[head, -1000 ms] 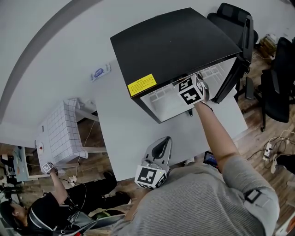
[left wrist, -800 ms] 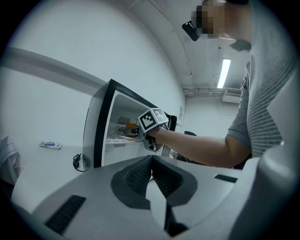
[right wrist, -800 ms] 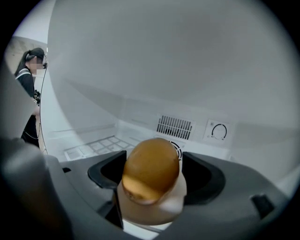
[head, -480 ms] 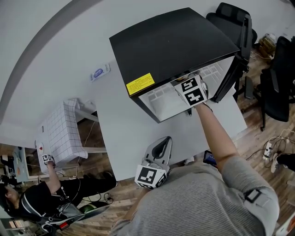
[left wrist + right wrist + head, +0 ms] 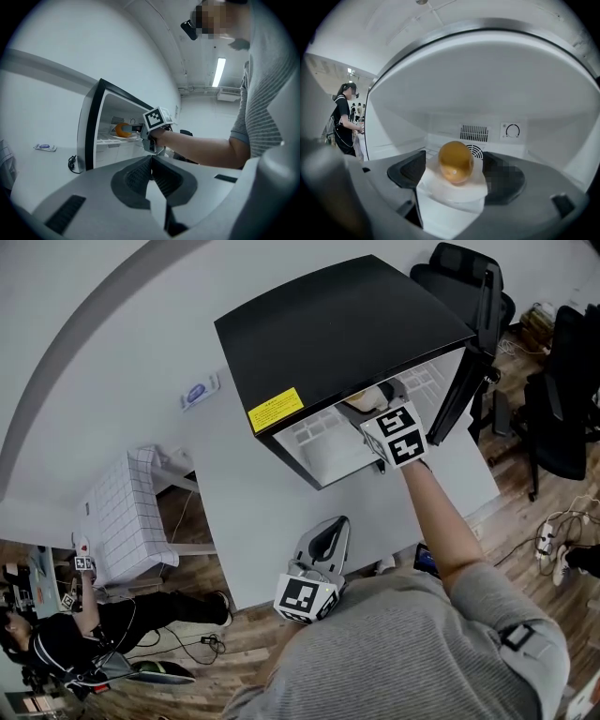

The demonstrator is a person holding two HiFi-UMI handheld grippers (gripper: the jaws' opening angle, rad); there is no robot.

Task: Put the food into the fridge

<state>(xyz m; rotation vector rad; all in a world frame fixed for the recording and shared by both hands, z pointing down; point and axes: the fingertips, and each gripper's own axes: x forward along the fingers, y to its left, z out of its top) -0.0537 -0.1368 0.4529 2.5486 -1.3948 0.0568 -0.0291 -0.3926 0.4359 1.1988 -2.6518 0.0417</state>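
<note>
A round golden bun [image 5: 455,161] sits on a small white tray [image 5: 450,193] on the shelf inside the black mini fridge [image 5: 337,324]. The fridge's door [image 5: 473,334] stands open. My right gripper [image 5: 454,177] is at the fridge mouth with its jaws spread wide. The tray lies between the pads [image 5: 408,171], and they do not squeeze it. In the head view the bun [image 5: 364,397] shows just under the fridge's top edge, ahead of the right gripper [image 5: 382,409]. My left gripper [image 5: 326,538] rests low over the white table [image 5: 244,484] near my body, jaws shut and empty.
The fridge's back wall has a vent [image 5: 473,133] and a dial [image 5: 512,131]. A small packet [image 5: 199,390] lies on the table left of the fridge. Black office chairs [image 5: 562,409] stand to the right. A person [image 5: 66,648] is by a checked side table [image 5: 122,507].
My right gripper has drawn back a little toward the fridge's front edge, leaving the bun visible on the shelf. The left gripper has stayed put. The person at lower left has moved left.
</note>
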